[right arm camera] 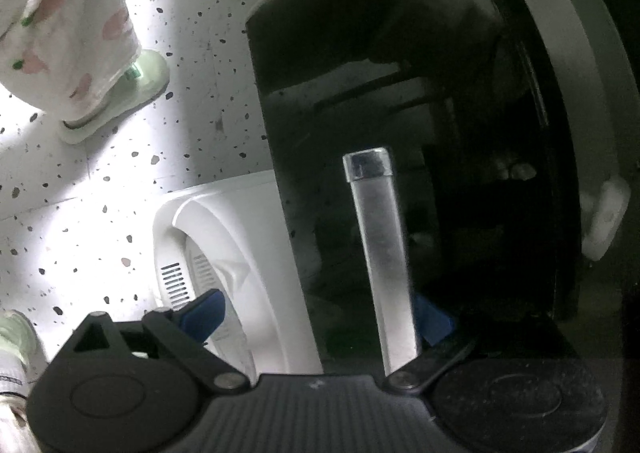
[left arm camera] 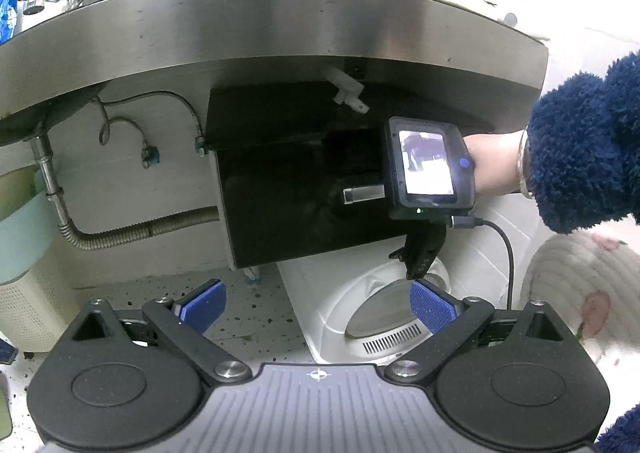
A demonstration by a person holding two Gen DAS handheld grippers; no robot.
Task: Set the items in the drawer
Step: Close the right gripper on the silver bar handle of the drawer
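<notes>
Since the right gripper (right arm camera: 316, 317) is spread around the drawer (right arm camera: 340, 113) handle (right arm camera: 380, 253), it should be clamped squarely, then pulled straight; the left gripper (left arm camera: 316, 303) is held apart, empty.

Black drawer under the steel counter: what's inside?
Nothing visible: the black drawer looks shut, its glossy front hiding the interior. The right gripper, open, straddles its clear handle.

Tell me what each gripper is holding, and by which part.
Left gripper: open, holds nothing. Right gripper: open around the drawer handle near its lower end, not clamped.
</notes>
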